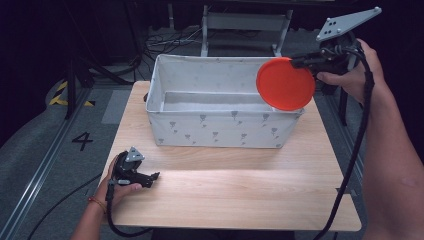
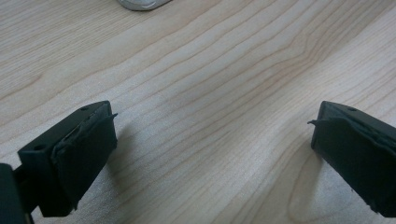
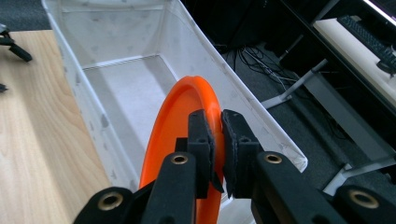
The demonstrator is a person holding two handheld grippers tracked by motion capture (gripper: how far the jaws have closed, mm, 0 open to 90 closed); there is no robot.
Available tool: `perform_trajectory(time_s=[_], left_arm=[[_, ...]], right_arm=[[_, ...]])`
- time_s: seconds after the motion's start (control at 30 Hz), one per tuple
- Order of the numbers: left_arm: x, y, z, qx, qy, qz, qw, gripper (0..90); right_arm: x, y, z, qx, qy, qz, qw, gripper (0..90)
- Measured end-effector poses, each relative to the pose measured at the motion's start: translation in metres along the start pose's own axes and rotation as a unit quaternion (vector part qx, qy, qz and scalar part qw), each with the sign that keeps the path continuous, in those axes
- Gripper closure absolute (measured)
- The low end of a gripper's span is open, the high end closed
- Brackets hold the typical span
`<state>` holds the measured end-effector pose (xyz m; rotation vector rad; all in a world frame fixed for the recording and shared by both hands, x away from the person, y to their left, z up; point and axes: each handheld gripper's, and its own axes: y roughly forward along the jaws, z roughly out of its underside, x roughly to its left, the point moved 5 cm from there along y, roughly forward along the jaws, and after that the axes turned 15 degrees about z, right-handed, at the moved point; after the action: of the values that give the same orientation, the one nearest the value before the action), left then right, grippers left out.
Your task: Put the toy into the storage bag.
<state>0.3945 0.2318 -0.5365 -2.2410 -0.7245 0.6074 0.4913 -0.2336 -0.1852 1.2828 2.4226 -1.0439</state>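
The right claw (image 3: 217,140) pinches the rim of an orange plate (image 1: 285,84), holding it on edge above the right end of the white fabric bin (image 1: 220,127) at the counter's (image 1: 240,190) far edge. The left claw (image 1: 152,177) rests near the counter's near left corner, jaws spread apart.

A light wooden table (image 1: 225,195) stands on grey floor (image 1: 35,145); a black "4" (image 1: 82,141) marks the floor left, tangled cables (image 1: 167,40) lie far behind.
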Motion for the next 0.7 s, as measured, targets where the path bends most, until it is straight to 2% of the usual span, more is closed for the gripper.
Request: perform_trajectory(time_s=[0.3,0.53,0.6,0.7], left_arm=[[0.000,0.000,0.000,0.001,-0.001,0.001,1.0000,0.5],[0.000,-0.001,0.001,0.002,0.001,-0.002,1.0000,0.5],[0.000,-0.001,0.001,0.002,0.000,-0.003,1.0000,0.5],[0.000,-0.001,0.001,0.002,0.000,-0.004,1.0000,0.5]], right_arm=[[-0.012,0.035,0.010,0.022,-0.004,0.013,0.9997,82.6],[-0.011,0.062,0.027,0.037,-0.015,-0.003,0.9992,82.6],[-0.010,0.065,0.028,0.037,-0.015,-0.006,0.9992,82.6],[-0.004,0.078,0.032,0.038,-0.017,-0.027,0.9988,82.6]])
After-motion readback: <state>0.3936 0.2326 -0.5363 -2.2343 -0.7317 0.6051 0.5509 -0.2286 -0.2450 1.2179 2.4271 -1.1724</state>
